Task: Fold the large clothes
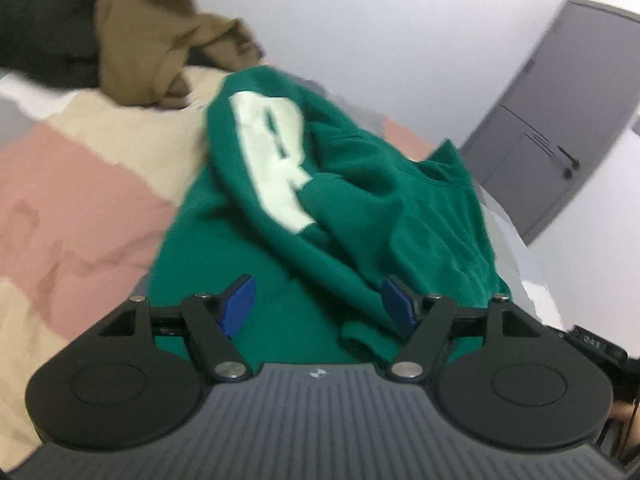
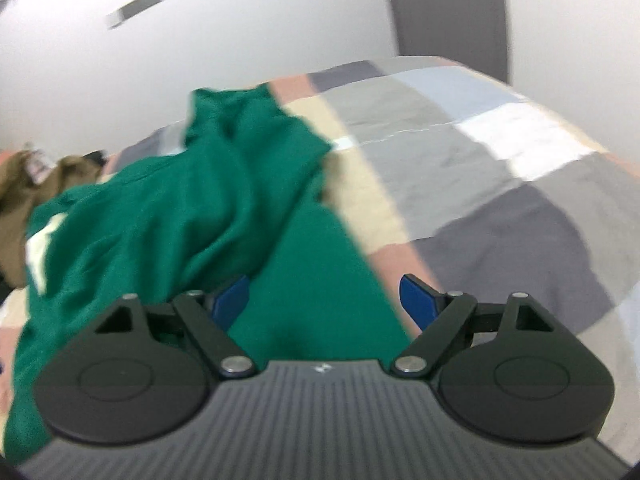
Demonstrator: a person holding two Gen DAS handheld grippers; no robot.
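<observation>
Green sweatshirt [image 1: 360,208] lies bunched on the patchwork bedspread [image 1: 80,184], its upper part flopped over the lower, so the big white letter patch [image 1: 272,160] faces up on the fold. Fabric is wrinkled, not flat; one edge stands up at the far side near the grey door [image 1: 552,128].

Left gripper [image 1: 318,304]: jaws spread wide, blue pads clear of the cloth, nothing pinched. It hovers low over the near edge of the sweatshirt; a rolled cuff or hem sits just below the right pad.

Right gripper [image 2: 325,300]: jaws also spread wide and empty, over the right side of the green sweatshirt [image 2: 180,208], where its edge meets the bedspread [image 2: 500,168].

A brown garment [image 1: 160,48] and something dark are heaped at the far left, apart from the work; more clothes to do, probably.

Step, as I judge it: between folds. One fold-over looks laid down and let go, both hands free.

Next move needs a fresh grip. Likely each gripper closes on a side edge or sleeve, then carries it inward. The cloth should be smoothed first, or the lumps get folded in. Frames are blurred, so the exact hem lines are hard to tell.
</observation>
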